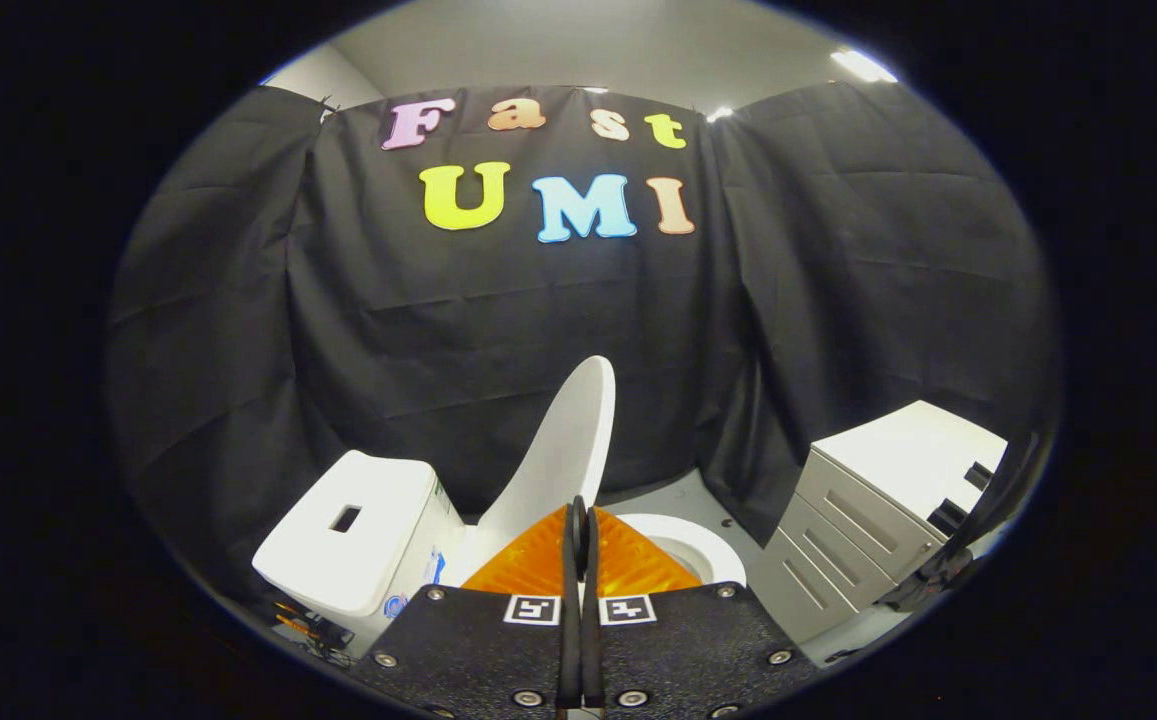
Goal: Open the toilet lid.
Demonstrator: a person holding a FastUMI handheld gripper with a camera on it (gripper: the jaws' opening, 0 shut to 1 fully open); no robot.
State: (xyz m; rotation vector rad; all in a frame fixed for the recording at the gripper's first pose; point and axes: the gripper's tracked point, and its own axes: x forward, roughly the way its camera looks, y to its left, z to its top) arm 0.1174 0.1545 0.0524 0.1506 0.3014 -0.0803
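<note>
White lid (566, 450) already stands raised off the seat (683, 545) near the tank (358, 530), so little remains; your gripper (579, 530) is closed, holding nothing.

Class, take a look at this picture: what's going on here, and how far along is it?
A person is working a hand-held gripper at a white toilet in a booth. The toilet lid is already raised, standing up near the tank, and the seat rim lies open just beyond the fingers. The gripper's two fingers are pressed together with nothing between them, just in front of the lid's lower end. A grey drawer cabinet stands beside the toilet. The opening looks essentially done.
</note>
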